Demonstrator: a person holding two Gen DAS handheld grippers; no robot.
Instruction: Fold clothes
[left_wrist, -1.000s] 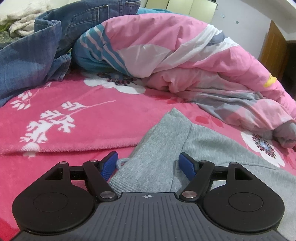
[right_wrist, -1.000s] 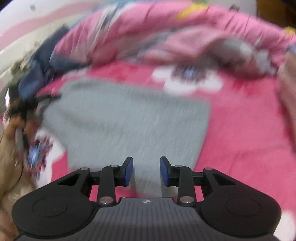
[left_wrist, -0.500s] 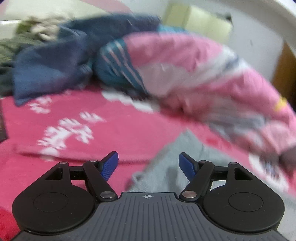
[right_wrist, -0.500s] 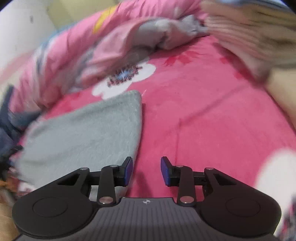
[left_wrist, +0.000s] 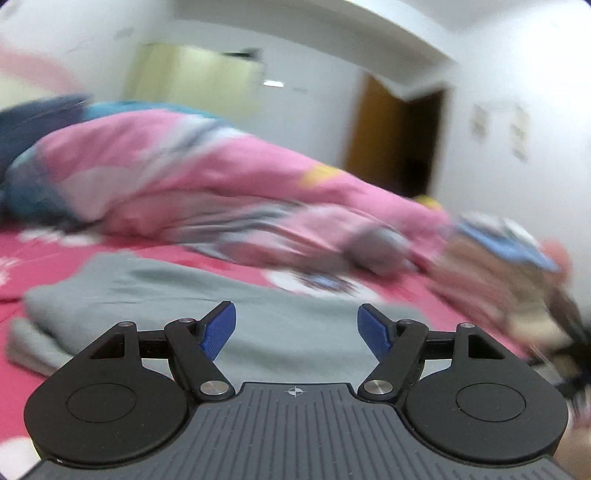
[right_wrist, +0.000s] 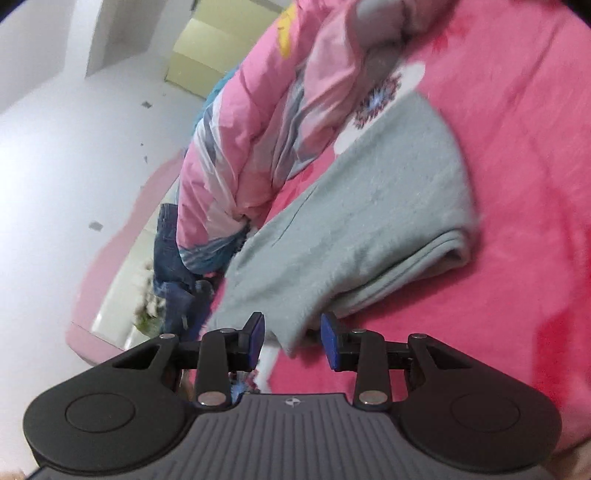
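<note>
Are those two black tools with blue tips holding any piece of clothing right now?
No. The left tool is open above the folded grey knit garment; the right tool straddles its corner, pads not pressing.

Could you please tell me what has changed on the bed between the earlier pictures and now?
Both views swung. The left gripper moved from the grey garment edge to face across it toward the door. The right gripper rolled and dropped to the garment's near corner, which now lies between its jaws, ungripped. Both stayed open; the garment stayed folded beside the pink quilt.
</note>
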